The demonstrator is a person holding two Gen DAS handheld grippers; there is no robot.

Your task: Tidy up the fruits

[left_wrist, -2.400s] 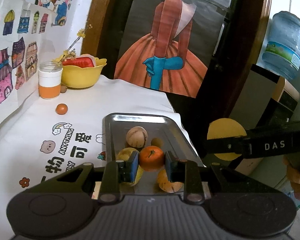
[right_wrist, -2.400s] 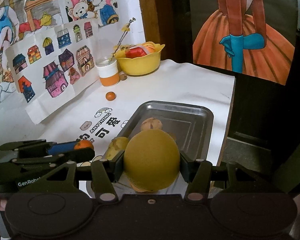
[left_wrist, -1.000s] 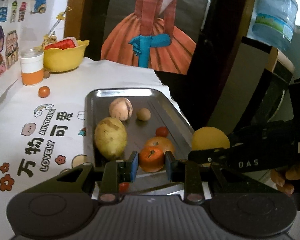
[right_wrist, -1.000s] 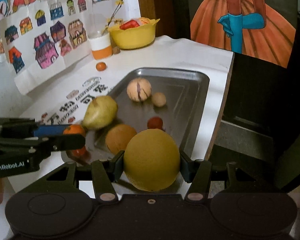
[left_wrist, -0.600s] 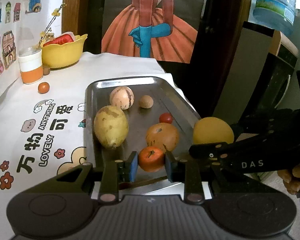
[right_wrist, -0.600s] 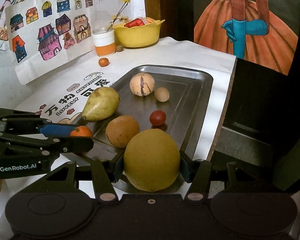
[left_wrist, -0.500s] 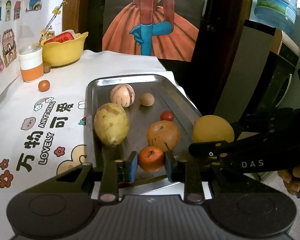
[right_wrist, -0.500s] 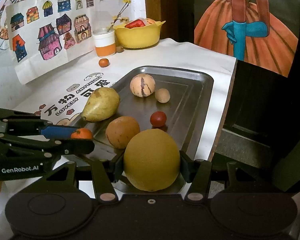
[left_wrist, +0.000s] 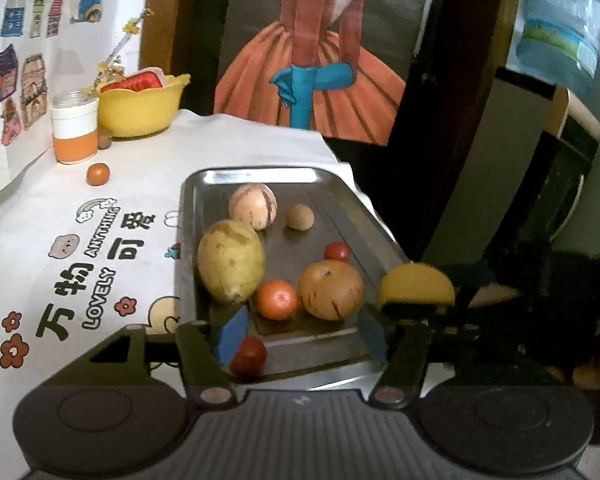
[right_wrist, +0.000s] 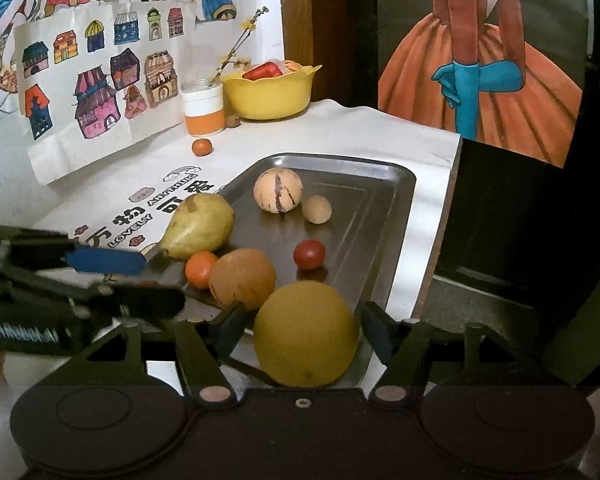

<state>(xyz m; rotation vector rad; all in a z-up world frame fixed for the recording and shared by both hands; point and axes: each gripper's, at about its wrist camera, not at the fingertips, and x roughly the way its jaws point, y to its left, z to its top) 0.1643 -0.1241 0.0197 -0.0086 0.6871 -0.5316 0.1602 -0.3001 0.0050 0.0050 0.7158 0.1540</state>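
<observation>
tangerine [left_wrist: 277, 299] now loose on tray [left_wrist: 256, 176], left gripper [left_wrist: 300, 334] and right gripper [right_wrist: 300, 332] both open

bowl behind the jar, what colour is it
Yellow; the bowl shows best in the right wrist view.

Yellow bowl [right_wrist: 270, 94] beside orange-banded jar [right_wrist: 203, 108], dress painting [right_wrist: 480, 60], water jug [left_wrist: 560, 24]

A glossy metal tray [left_wrist: 260, 178] is gleaming on matt white cloth [left_wrist: 228, 140]; paper drawings [right_wrist: 96, 80] are hanging behind.
</observation>
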